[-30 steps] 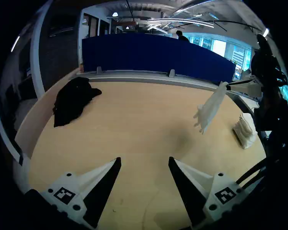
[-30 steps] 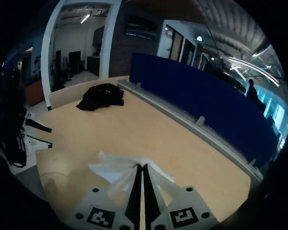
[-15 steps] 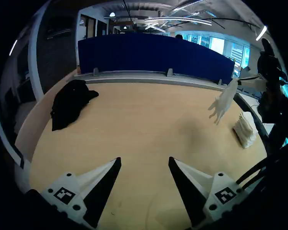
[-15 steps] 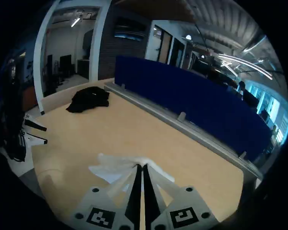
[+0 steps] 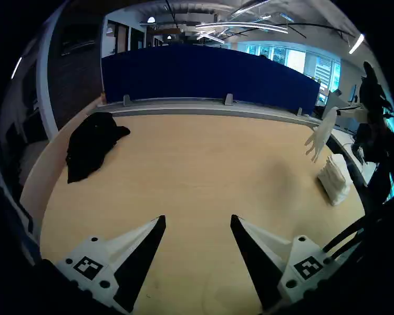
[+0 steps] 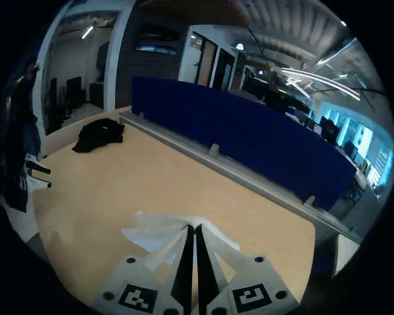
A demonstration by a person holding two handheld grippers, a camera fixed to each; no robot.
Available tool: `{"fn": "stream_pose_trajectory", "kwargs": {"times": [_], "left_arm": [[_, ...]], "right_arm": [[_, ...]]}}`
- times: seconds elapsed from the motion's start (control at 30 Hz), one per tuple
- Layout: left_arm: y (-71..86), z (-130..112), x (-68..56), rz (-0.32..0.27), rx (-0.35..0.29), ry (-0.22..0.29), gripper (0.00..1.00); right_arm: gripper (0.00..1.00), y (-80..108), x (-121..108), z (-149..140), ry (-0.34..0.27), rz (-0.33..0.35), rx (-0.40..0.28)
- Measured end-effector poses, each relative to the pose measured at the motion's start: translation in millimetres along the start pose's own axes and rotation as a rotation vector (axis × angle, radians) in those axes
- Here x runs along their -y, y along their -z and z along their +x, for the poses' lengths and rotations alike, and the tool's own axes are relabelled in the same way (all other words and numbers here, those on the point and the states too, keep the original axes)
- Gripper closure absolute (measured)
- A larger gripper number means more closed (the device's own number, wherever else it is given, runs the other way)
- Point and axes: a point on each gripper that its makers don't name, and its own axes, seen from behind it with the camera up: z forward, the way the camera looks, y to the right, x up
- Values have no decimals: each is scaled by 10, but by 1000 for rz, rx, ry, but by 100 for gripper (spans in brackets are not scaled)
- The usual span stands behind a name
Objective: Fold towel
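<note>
Over table (image 6: 144,173), towel (image 6: 154,232) in right gripper (image 6: 194,230)

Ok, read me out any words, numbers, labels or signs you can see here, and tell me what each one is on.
No readable text anywhere.
Left gripper: black-and-white square markers on its fingers, a pattern, no letters.
Right gripper: the same kind of markers, no letters.
White towel, black cloth, blue partition: no print seen.
</note>
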Motion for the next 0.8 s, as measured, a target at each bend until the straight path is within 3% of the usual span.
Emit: {"fn": "stream_pose_trajectory", "kwargs": {"times": [0.47, 0.8], "left_arm": [[-30, 21, -157, -2, 9, -30, 8], [-17, 52, -332, -15, 12, -55, 8]], "right_arm": [[97, 290, -811, -374, -11, -83, 46], [97, 454, -1132, -632, -31, -114, 78]]}}
